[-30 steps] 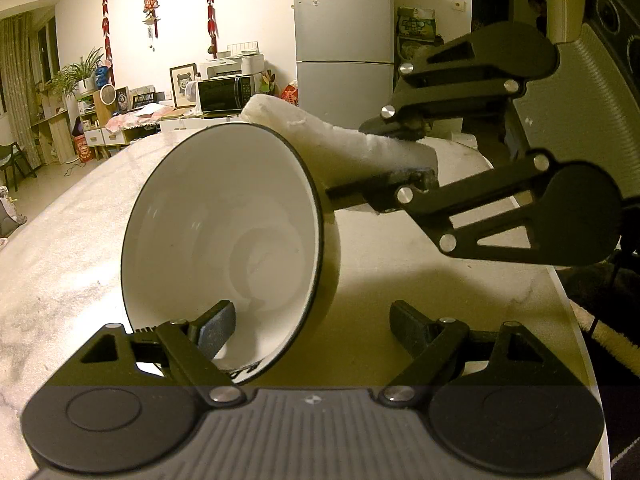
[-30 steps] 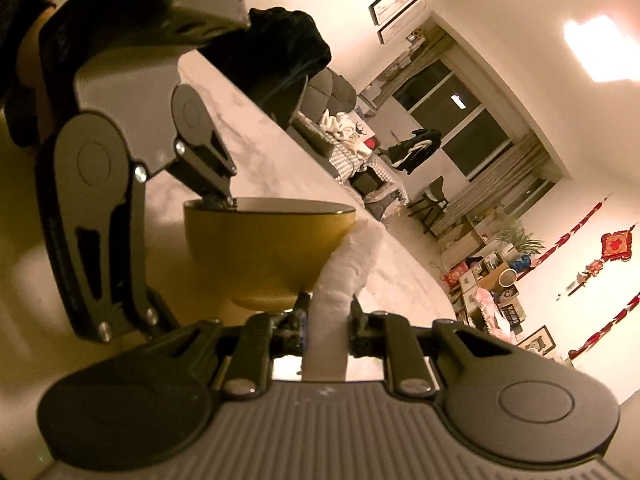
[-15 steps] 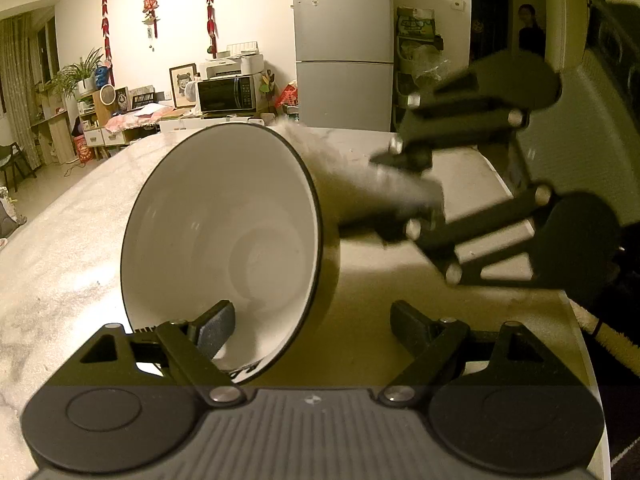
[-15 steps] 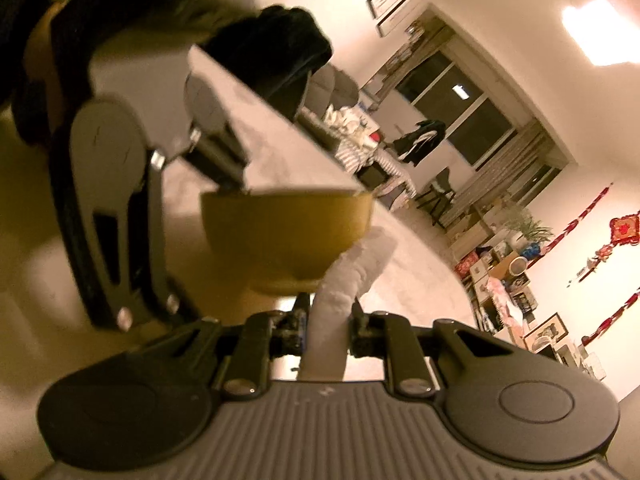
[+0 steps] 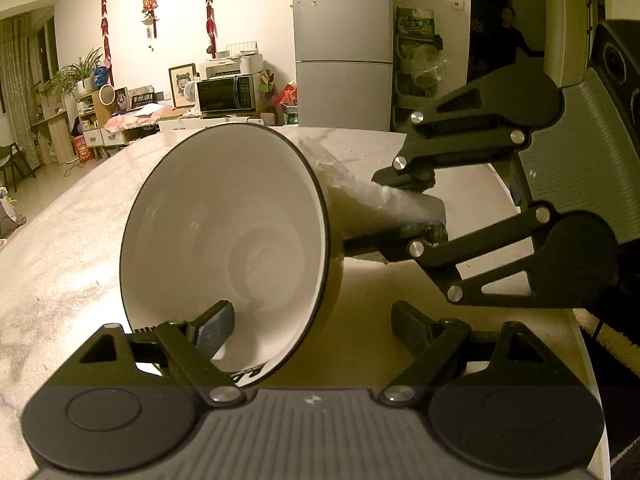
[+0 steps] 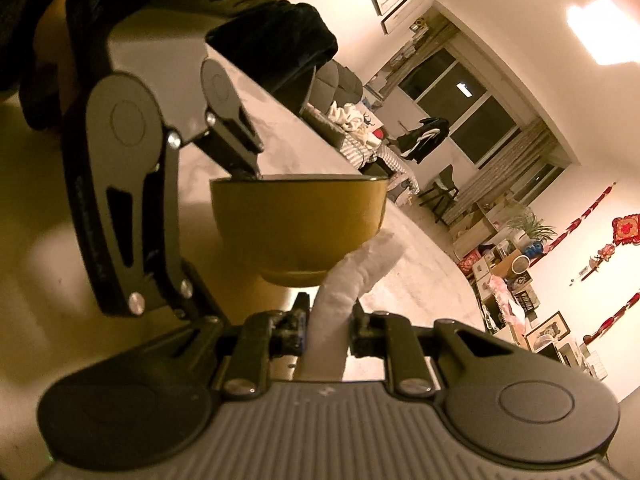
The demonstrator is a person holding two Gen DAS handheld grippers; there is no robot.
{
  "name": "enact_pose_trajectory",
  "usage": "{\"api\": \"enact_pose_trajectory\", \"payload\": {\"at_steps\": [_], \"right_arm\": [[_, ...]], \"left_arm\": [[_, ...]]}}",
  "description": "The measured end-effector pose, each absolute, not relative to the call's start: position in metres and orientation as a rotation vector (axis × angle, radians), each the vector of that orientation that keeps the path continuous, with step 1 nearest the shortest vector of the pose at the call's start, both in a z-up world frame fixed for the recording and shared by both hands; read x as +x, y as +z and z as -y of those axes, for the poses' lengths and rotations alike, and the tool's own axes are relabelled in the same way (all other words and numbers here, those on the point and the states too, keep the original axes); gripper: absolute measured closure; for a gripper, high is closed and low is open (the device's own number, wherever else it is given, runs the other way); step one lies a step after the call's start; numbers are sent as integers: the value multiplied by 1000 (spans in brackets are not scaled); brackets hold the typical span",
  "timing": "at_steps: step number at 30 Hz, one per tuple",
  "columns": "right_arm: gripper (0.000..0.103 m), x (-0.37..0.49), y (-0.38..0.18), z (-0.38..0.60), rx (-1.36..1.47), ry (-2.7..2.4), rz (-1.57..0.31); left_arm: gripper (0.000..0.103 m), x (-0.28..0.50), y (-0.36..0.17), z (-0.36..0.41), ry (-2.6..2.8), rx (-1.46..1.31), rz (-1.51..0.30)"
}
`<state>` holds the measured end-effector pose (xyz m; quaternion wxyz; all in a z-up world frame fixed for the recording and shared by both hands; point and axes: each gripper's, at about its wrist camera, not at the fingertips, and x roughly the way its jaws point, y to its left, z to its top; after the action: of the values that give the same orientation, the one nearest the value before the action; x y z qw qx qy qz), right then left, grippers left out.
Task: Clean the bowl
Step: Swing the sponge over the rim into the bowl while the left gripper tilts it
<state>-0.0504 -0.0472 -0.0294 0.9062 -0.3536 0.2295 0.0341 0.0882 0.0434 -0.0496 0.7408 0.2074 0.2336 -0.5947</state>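
Left tool point(image 5: 308, 320) clamps the bowl point(image 5: 224, 240) by its rim at 6 o'clock, bowl tipped on edge above the bench point(image 5: 60, 240); glazed, rigid, we judge it slippery and breakable; right tool point(image 6: 328, 316) pinches a soft white cloth point(image 6: 348, 276) against the bowl's outer wall.

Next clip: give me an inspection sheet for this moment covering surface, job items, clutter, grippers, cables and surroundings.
Surface: pale marbled table, bare where visible.
Job's things: bowl, white inside, yellow outside, tipped on its side; white cloth pressed against its outer wall.
Clutter: nothing seen on the table.
Grippers: left gripper grips the bowl's rim, one finger inside, one outside; right gripper clamps the cloth.
Cables: nothing seen.
Surroundings: fridge, microwave, potted plant, red hangings on the wall, a person in a dark doorway, windows.
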Motion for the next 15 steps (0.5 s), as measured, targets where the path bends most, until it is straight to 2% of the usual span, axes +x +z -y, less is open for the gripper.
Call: {"api": "enact_pose_trajectory", "payload": {"at_steps": [4,5,6,8,10,12,15], "right_arm": [[83,-56,-14,50,-691,58,-429],[83,-57,-12,51,-685,59,-422],[83,-59,-8,52,-676,60,-411],[83,-60,-6,52,-671,58,-403],[83,-62,-5,52,-665,52,-393],[83,-62,-4,53,-660,48,-391],[83,-63,-5,57,-655,33,-392]], "left_arm": [[19,87,-50,-44,-1312,458,-503],[24,86,-50,-45,-1315,456,-495],[40,85,-49,-46,-1311,450,-478],[60,86,-44,-49,-1283,395,-415],[69,87,-41,-52,-1298,343,-398],[83,85,-39,-53,-1303,314,-373],[85,79,-39,-48,-1308,292,-330]]}}
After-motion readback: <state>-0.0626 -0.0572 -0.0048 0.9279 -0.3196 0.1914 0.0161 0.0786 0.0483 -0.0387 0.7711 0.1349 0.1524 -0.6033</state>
